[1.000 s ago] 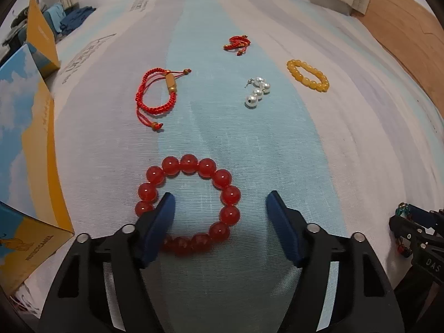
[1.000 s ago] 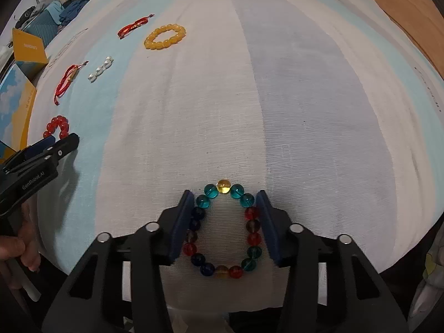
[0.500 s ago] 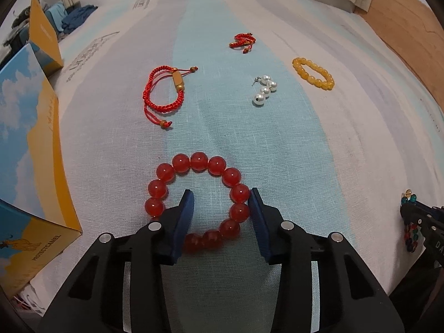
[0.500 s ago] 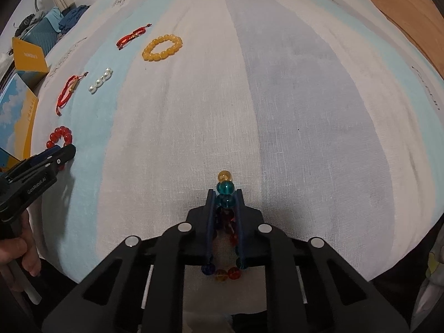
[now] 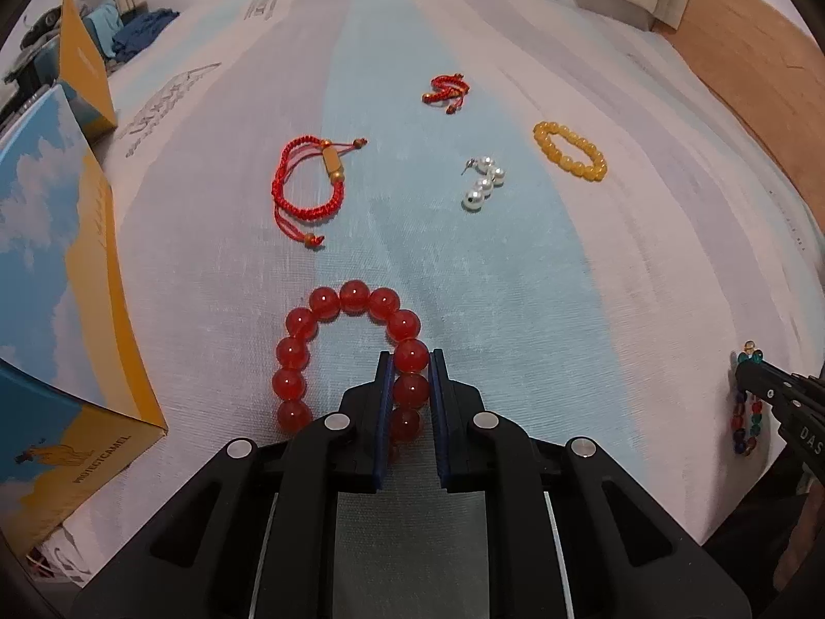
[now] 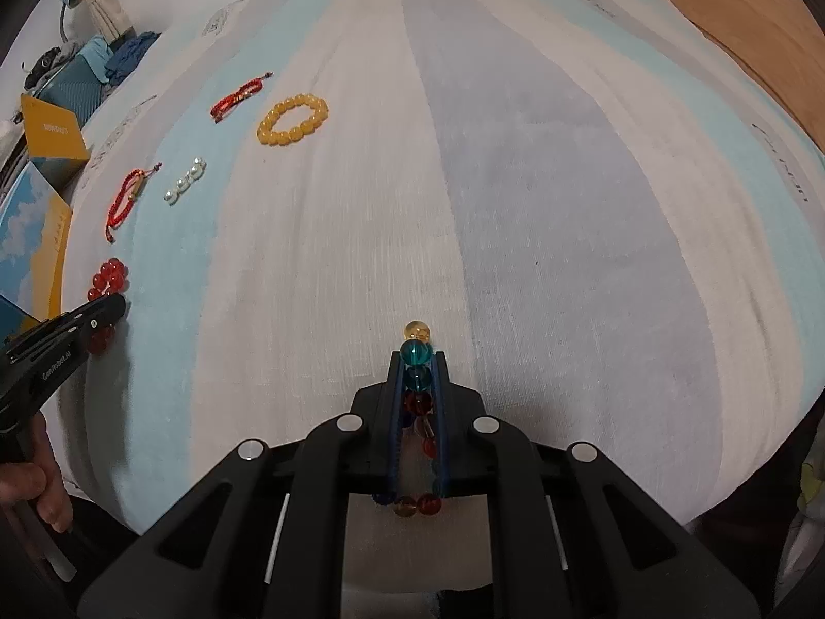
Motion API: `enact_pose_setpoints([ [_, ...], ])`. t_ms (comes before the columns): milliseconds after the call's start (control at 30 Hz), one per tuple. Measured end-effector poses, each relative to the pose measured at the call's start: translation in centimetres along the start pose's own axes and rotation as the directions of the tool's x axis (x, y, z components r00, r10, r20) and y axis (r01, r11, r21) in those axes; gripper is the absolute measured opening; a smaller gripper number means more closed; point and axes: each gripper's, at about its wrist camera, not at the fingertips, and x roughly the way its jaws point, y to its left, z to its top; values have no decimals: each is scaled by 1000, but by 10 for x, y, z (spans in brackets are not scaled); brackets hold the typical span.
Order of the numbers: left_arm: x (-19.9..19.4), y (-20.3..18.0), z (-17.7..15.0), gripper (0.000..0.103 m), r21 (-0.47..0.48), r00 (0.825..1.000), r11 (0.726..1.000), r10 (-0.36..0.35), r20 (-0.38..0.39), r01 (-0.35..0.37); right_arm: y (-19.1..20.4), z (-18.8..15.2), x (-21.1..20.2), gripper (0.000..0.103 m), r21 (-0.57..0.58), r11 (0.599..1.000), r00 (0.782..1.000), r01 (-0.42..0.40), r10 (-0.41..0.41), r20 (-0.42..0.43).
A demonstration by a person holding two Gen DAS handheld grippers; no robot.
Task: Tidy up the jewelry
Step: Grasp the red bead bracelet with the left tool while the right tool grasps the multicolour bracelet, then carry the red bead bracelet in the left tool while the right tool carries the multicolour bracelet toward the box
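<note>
A red bead bracelet (image 5: 325,304) lies on the striped cloth (image 5: 541,283). My left gripper (image 5: 411,356) has its jaws closing on the bracelet's right side, and the pads press on two beads. A multicolour bead bracelet (image 6: 416,331) is squeezed flat between the closing jaws of my right gripper (image 6: 417,356), with its amber bead poking out past the tips. Each gripper also shows at the edge of the other's view: the right gripper (image 5: 747,369) and the left gripper (image 6: 116,304).
Farther back lie a red cord bracelet (image 5: 309,180), a small red cord knot (image 5: 448,88), pearl earrings (image 5: 484,183) and a yellow bead bracelet (image 5: 570,157). A blue and yellow box (image 5: 51,283) stands at the left. Wooden floor (image 5: 747,51) is at the right.
Both grippers went from open to closed: the left onto the right side of the red bead bracelet, the right squeezing the multicolour bracelet flat. Neither hand shifted much.
</note>
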Motion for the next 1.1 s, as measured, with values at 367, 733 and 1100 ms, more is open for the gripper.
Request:
enact_pose_setpoints([
  [367, -16, 1, 7, 12, -19, 1000, 1000, -20, 24, 21, 1, 4, -8, 9, 10, 1000, 999, 4, -5, 44],
  [733, -29, 4, 10, 12, -21, 999, 1000, -22, 46, 23, 8, 6, -20, 9, -2, 999, 994, 35, -35, 100],
  [1100, -40, 2, 14, 12, -26, 998, 999, -34, 47, 35, 11, 10, -33, 9, -4, 999, 988, 45, -44, 146],
])
